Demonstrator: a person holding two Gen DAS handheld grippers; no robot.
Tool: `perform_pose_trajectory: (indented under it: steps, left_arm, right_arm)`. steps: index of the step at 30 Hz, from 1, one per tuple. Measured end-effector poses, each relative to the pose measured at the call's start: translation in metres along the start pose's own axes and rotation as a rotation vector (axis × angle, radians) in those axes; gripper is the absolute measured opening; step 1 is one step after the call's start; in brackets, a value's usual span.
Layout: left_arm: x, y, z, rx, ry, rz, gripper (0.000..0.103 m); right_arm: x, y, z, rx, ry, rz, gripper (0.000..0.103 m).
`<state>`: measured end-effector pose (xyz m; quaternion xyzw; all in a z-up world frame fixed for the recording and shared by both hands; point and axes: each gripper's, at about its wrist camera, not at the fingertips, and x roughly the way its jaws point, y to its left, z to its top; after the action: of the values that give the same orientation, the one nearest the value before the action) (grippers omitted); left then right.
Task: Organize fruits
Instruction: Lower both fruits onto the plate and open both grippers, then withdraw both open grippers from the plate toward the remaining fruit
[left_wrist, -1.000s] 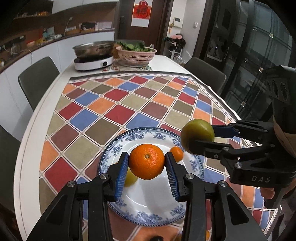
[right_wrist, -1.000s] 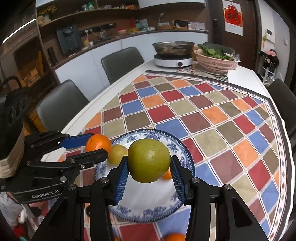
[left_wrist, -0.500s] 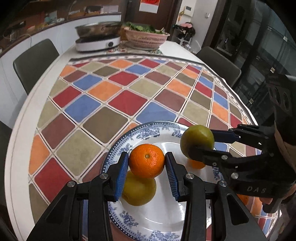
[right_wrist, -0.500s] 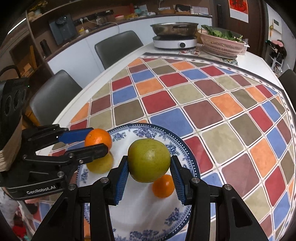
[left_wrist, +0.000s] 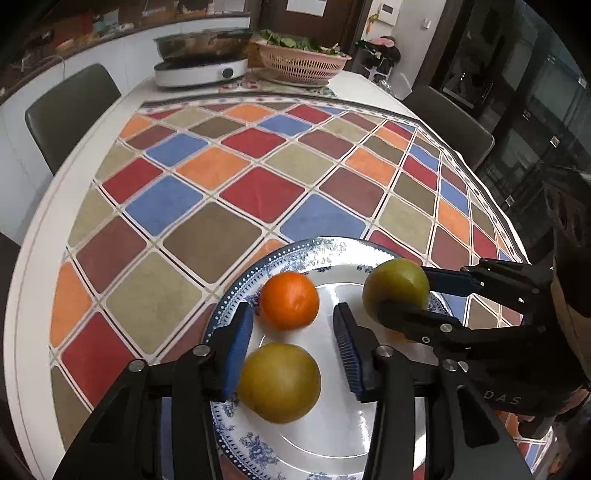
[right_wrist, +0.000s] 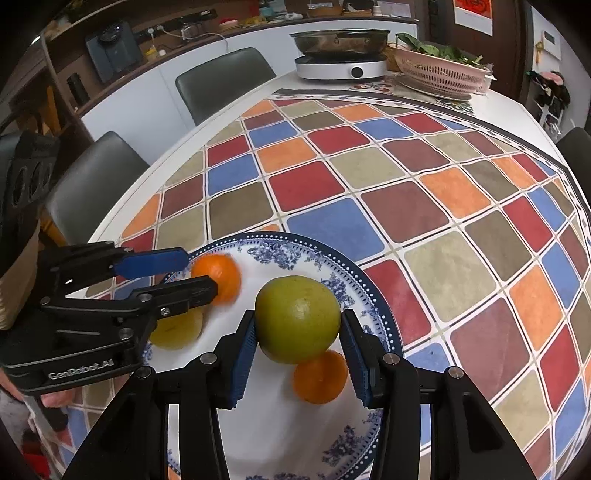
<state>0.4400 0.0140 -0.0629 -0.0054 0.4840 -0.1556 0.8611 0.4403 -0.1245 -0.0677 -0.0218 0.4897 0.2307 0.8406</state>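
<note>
Orange (left_wrist: 289, 301): on the blue-and-white plate (left_wrist: 236, 295), towards its far left side, slightly blurred; it sits just ahead of the left gripper's pads and looks free of them.
Green fruit (right_wrist: 297, 319): a greenish-yellow round fruit, over the plate's middle; whether it touches the plate I cannot tell.
Other fruit: a yellow-green fruit (left_wrist: 279, 382) lies on the plate near the left gripper, and a small orange (right_wrist: 320, 376) lies under and behind the green fruit.
Left gripper (left_wrist: 293, 341): jaws spread wide, nothing between them.
Right gripper (right_wrist: 298, 338): the left pad touches the green fruit, the right pad shows a thin gap; I cannot tell if it grips or has let go.
Handling: these look firm, smooth-skinned and round, moderately heavy for their size, so I would expect them to roll on the glazed plate once released. Best taken across the widest part, pads on opposite sides, with modest squeeze so the skin is not bruised.
Plate: sits on the chequered tablecloth (right_wrist: 369, 177) at the near edge of the table (left_wrist: 33, 258).
Further off: a pan on a cooker (right_wrist: 341, 55) and a pink basket of greens (right_wrist: 441, 72) at the far end.
</note>
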Motion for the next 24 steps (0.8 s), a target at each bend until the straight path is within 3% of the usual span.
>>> perform_pose_trajectory:
  steps: [10, 24]
  left_arm:
    - [-0.04, -0.009, -0.011, 0.006, -0.076, 0.055, 0.049]
    - [-0.134, -0.053, -0.048, 0.058, -0.26, 0.036, 0.055]
  right_arm:
    - [-0.017, 0.004, -0.006, 0.009, -0.032, 0.001, 0.047]
    - [-0.116, 0.025, -0.036, 0.006, -0.233, -0.071, 0.047]
